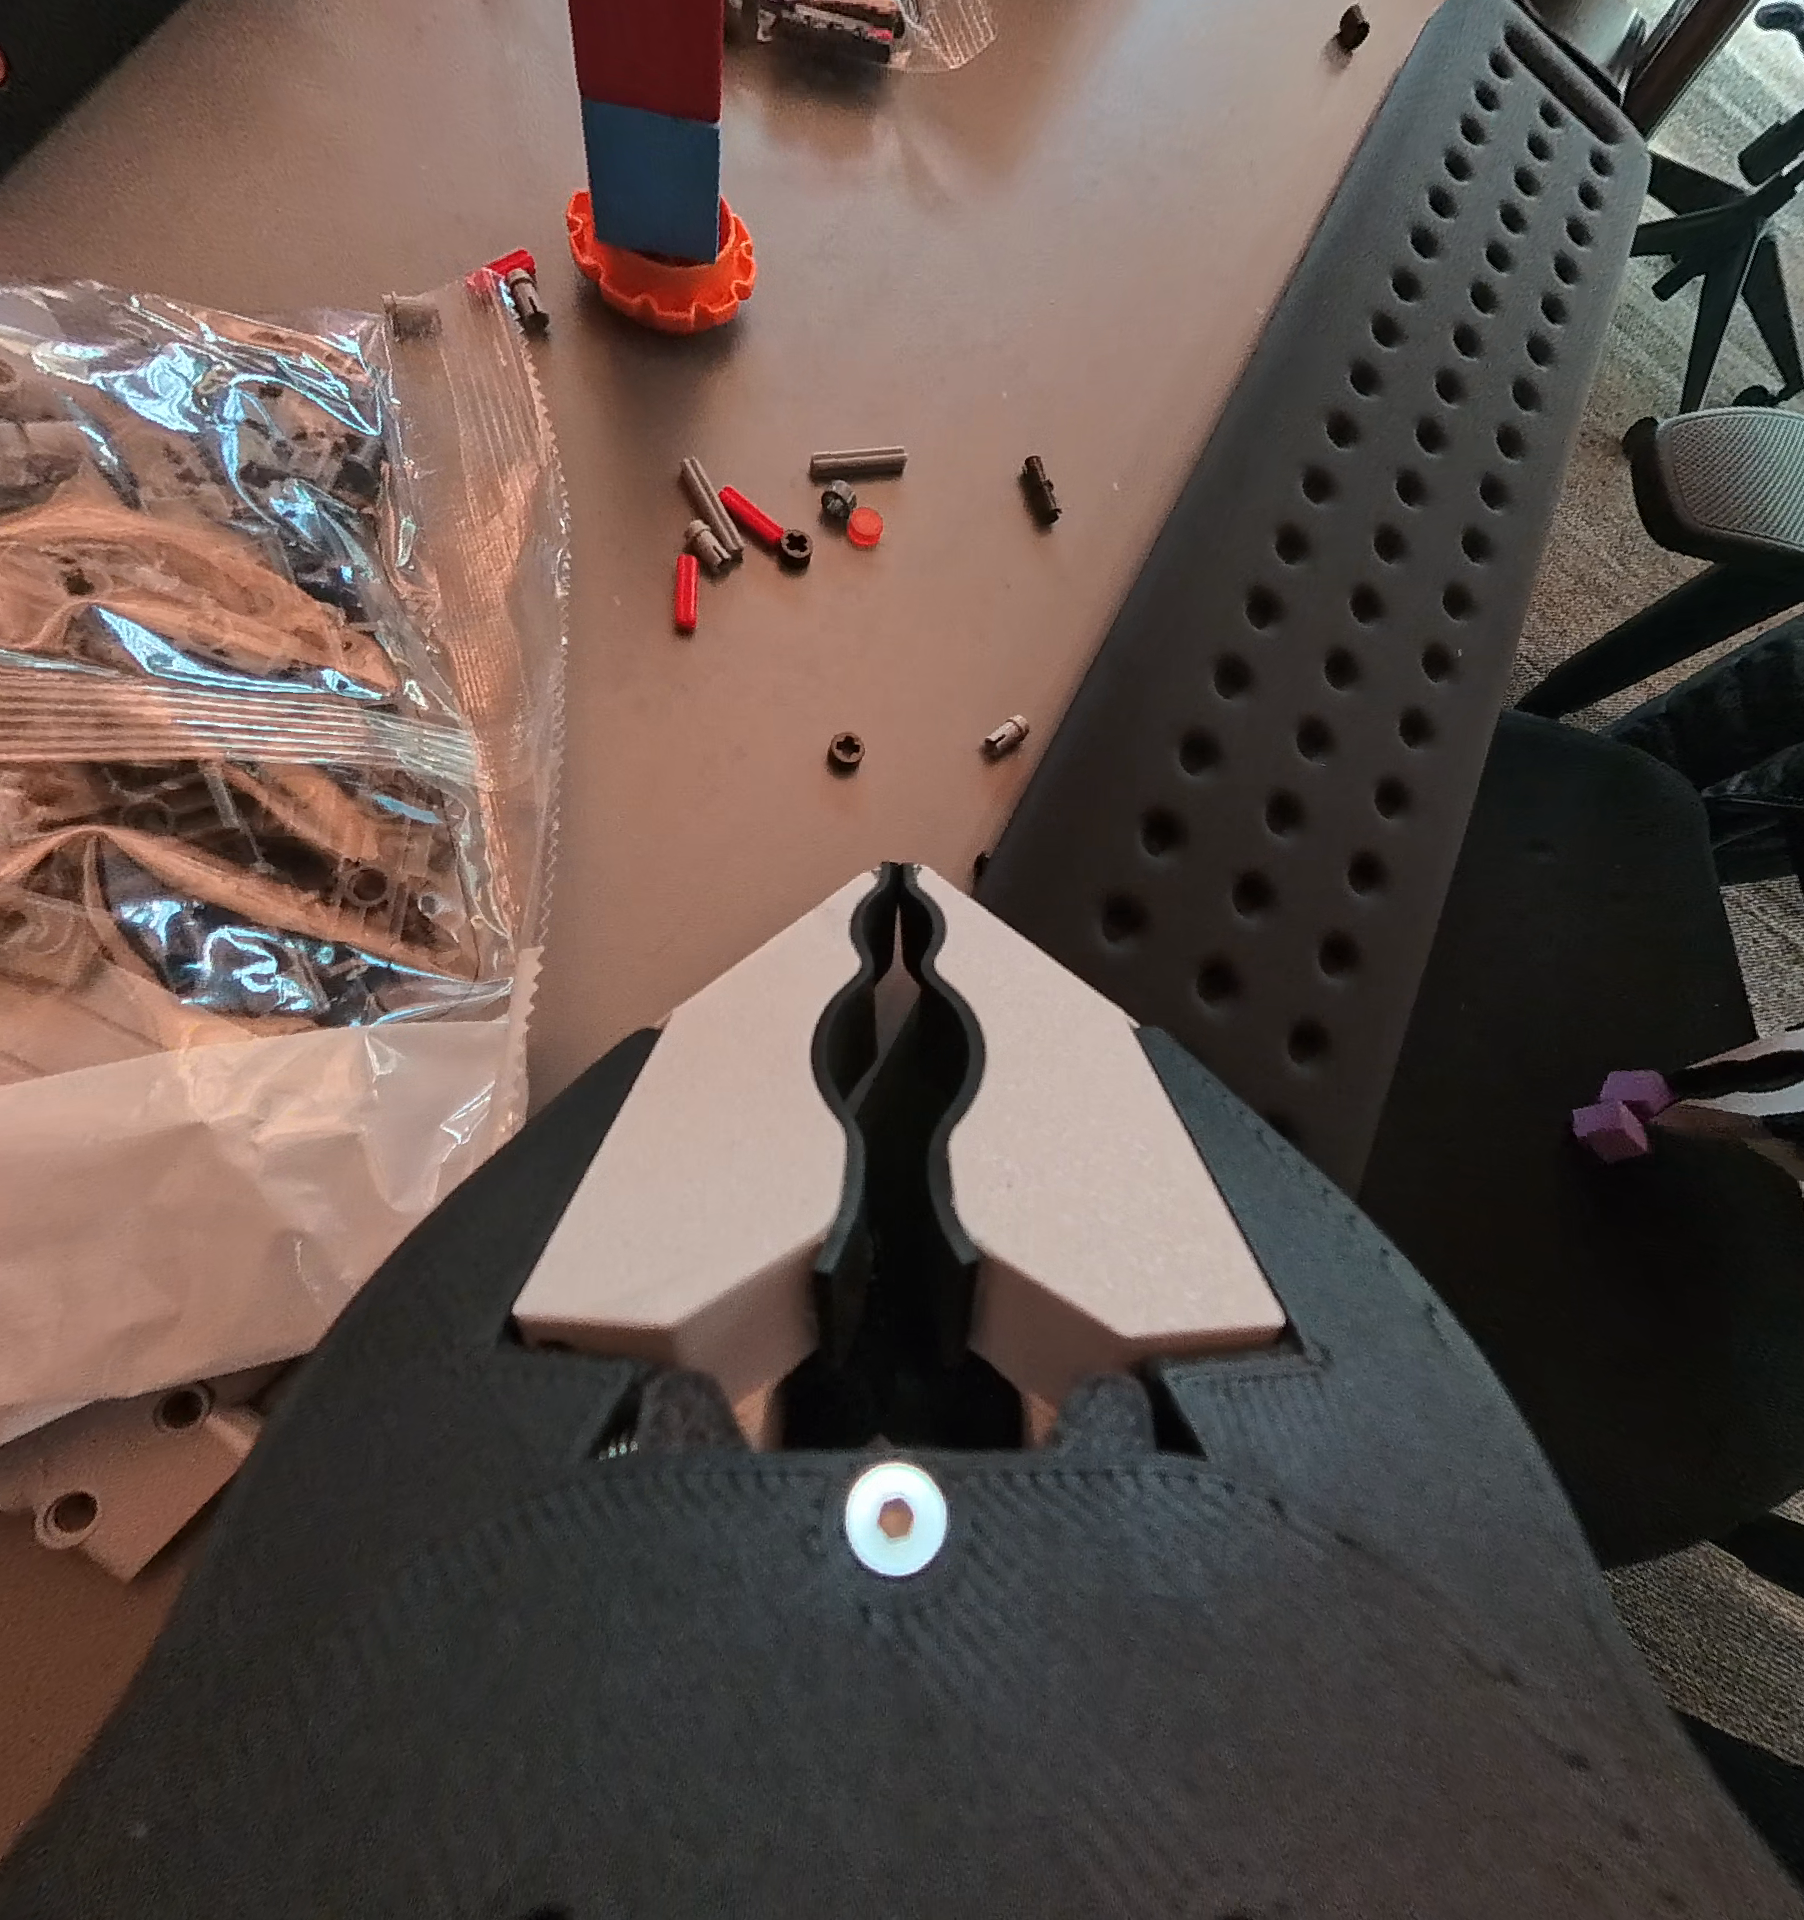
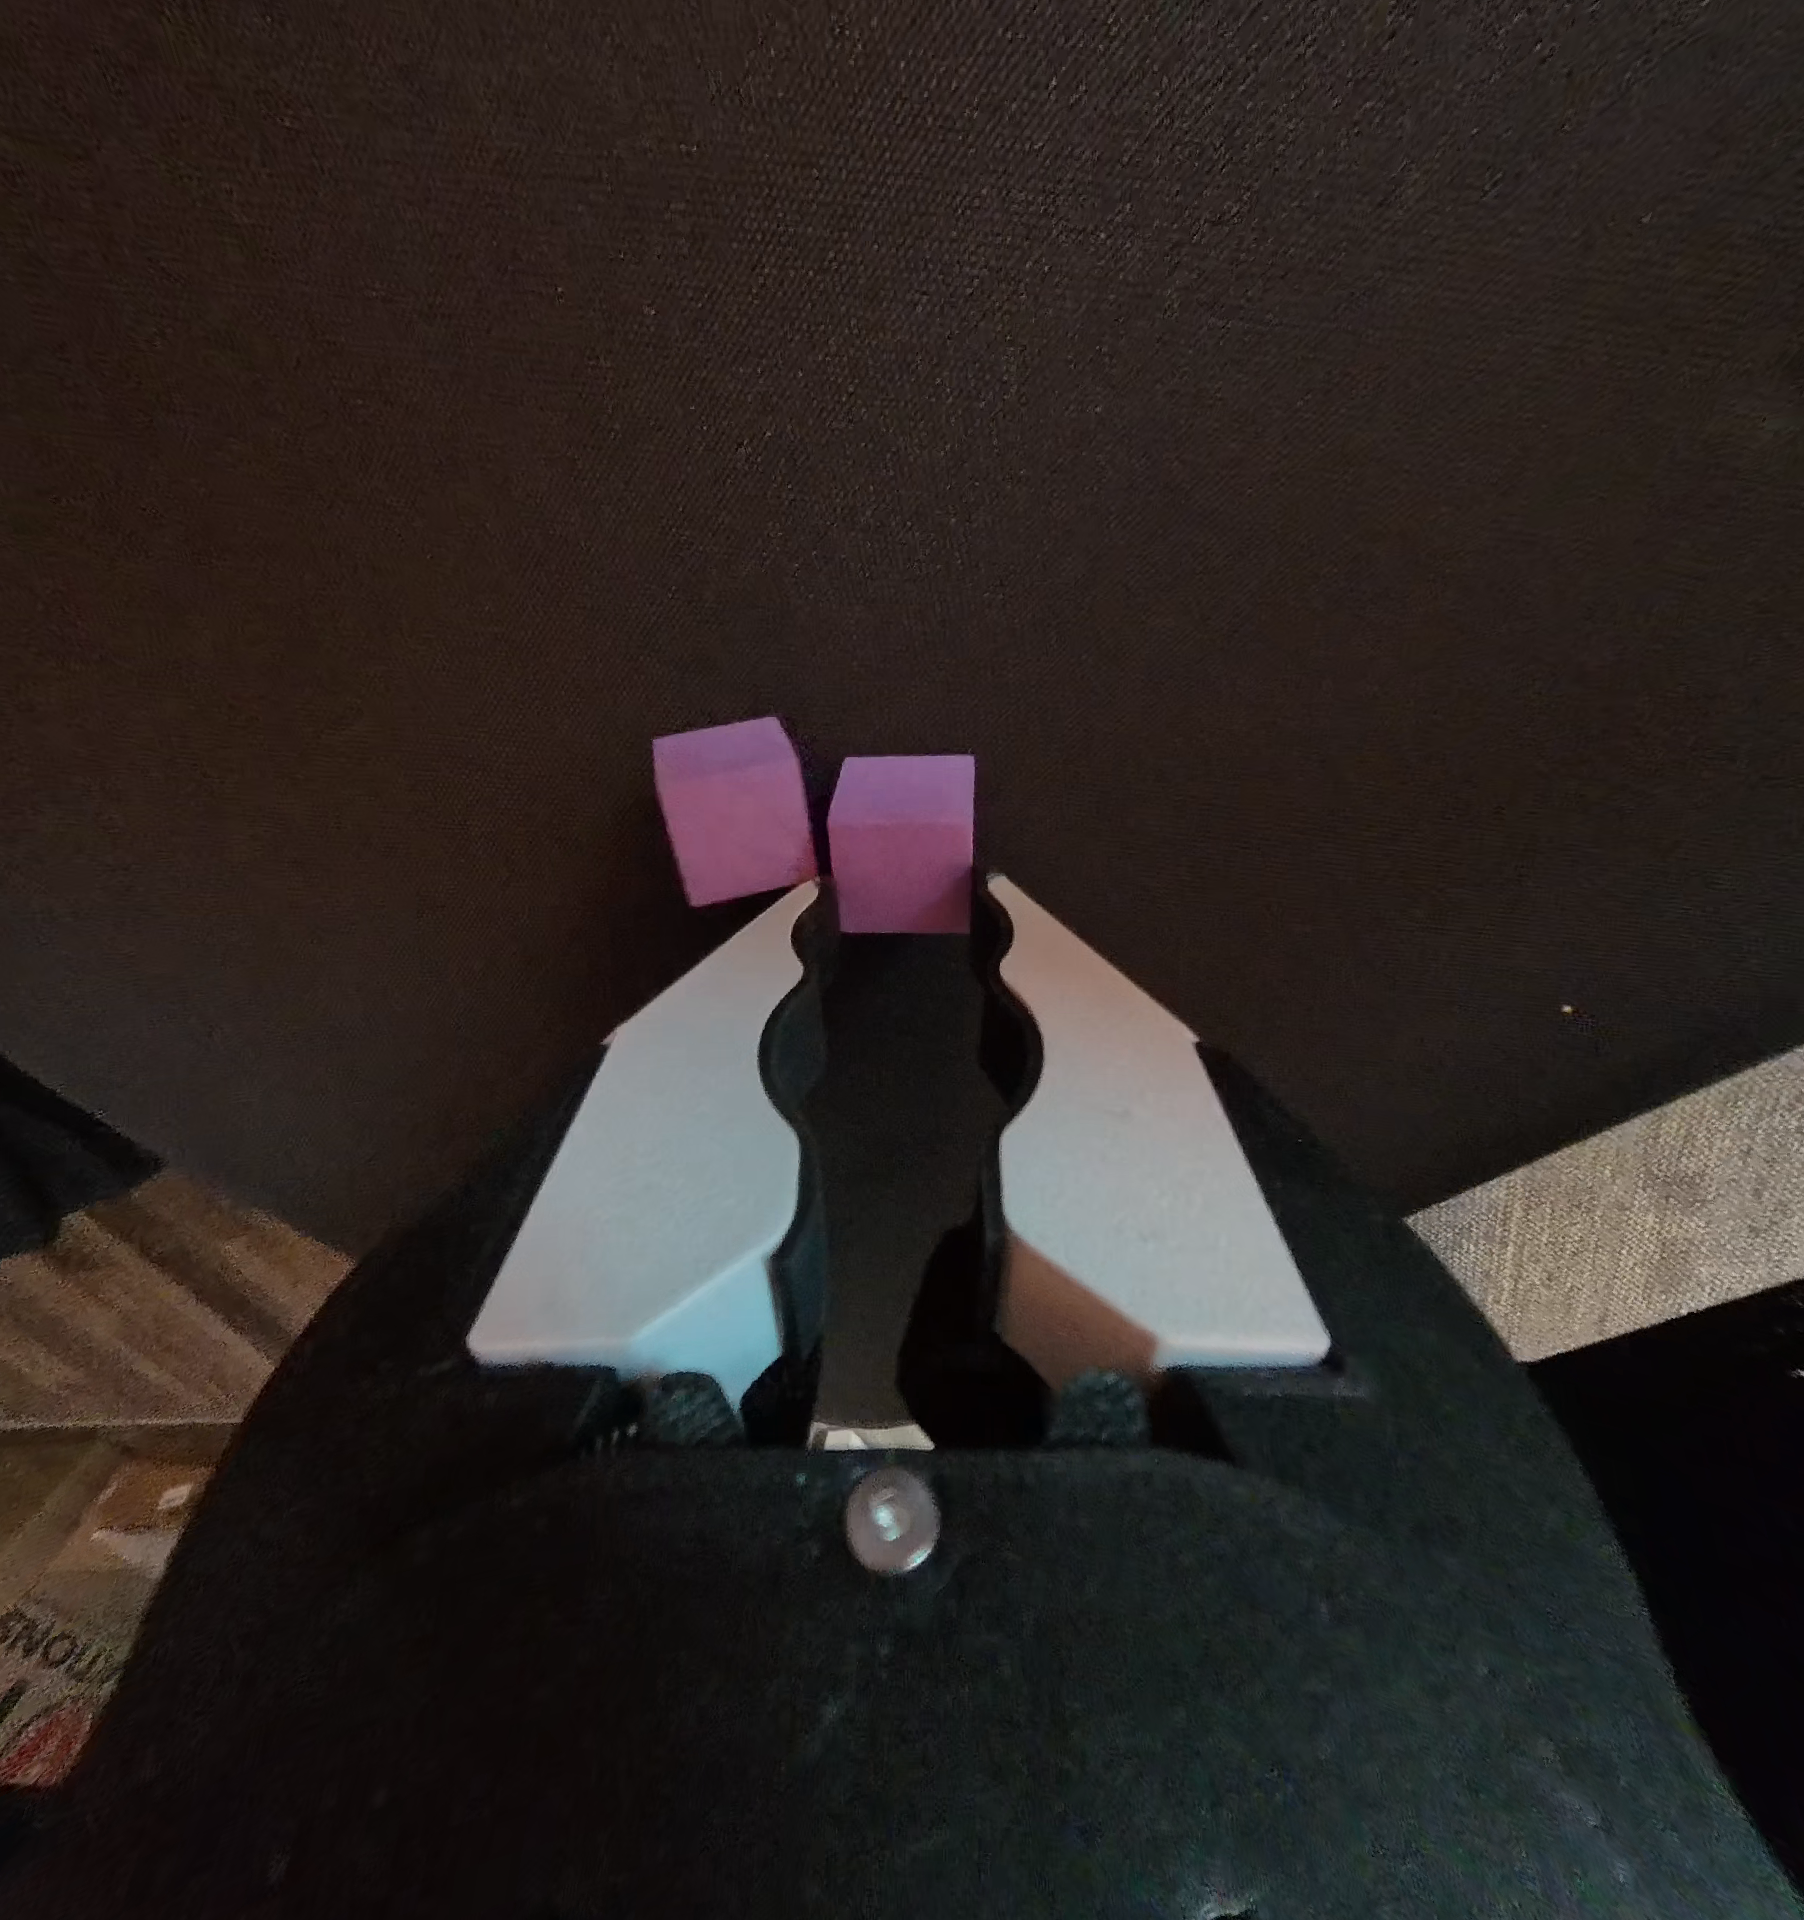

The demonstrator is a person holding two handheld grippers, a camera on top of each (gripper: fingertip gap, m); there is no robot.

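Observation:
My left gripper (image 1: 898,875) is shut and empty, hovering over the brown table (image 1: 877,343) beside a black perforated panel (image 1: 1324,665). Small red, grey and black pins (image 1: 773,520) lie scattered ahead of it. My right gripper (image 2: 900,883) is shut on a purple cube (image 2: 900,847), with its fingertips on the cube's two sides. A second purple cube (image 2: 732,810) sits just left of it, touching the left fingertip. Both cubes lie on a dark fabric seat (image 2: 877,364). The left wrist view also shows the right gripper (image 1: 1729,1091) and the cubes (image 1: 1613,1127) at far right.
A clear plastic bag (image 1: 202,675) of parts lies at left, over white paper (image 1: 202,1226). An orange toothed ring (image 1: 659,265) holds an upright blue and red post (image 1: 654,125). Another bag (image 1: 846,26) lies far back. Office chairs (image 1: 1750,499) stand right of the table. Left tips to right tips: about 60 centimetres. My right gripper is the nearer one to the dark fabric seat (image 2: 877,364): about 8 centimetres, against 55 centimetres.

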